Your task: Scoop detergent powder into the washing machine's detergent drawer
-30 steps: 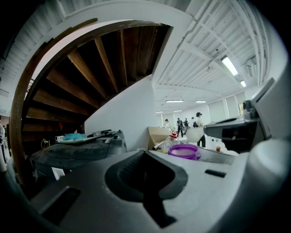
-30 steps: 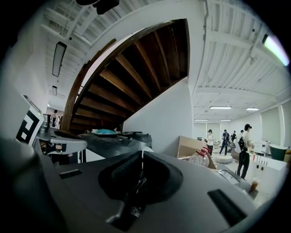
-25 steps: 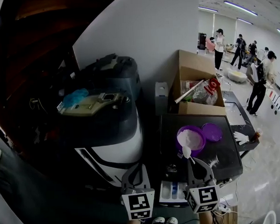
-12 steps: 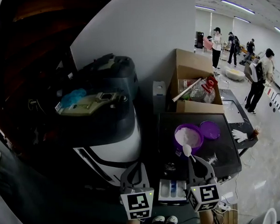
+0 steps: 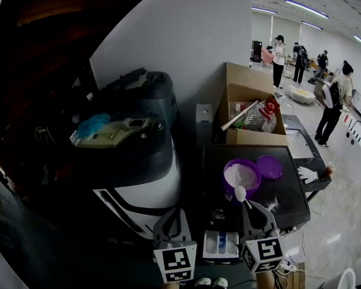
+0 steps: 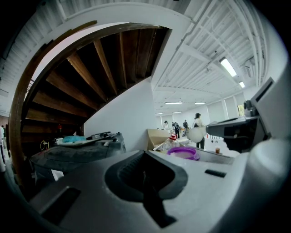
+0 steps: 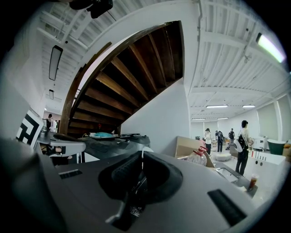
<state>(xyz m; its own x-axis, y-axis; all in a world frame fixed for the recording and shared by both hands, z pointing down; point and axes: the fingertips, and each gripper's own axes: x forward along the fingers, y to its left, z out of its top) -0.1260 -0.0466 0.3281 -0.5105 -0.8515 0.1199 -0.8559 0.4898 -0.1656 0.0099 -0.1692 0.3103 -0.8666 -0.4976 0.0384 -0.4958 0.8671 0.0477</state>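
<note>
Nearest, between both sets of fingers, lies the detergent drawer [image 5: 221,244]. Left gripper [image 5: 174,218]: fingers pressed together, empty. Right gripper [image 5: 252,212] pinches the handle of a light, stiff spoon [image 5: 242,197]; its heaped powder [image 5: 239,193] would likely spill if tilted. Just beyond its tip stand the purple bowl [image 5: 242,176] and lid [image 5: 270,167] on the bench [image 5: 292,207].

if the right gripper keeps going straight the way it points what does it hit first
Likely the purple bowl, met first by the spoon the right gripper holds; depth is unclear.
</note>
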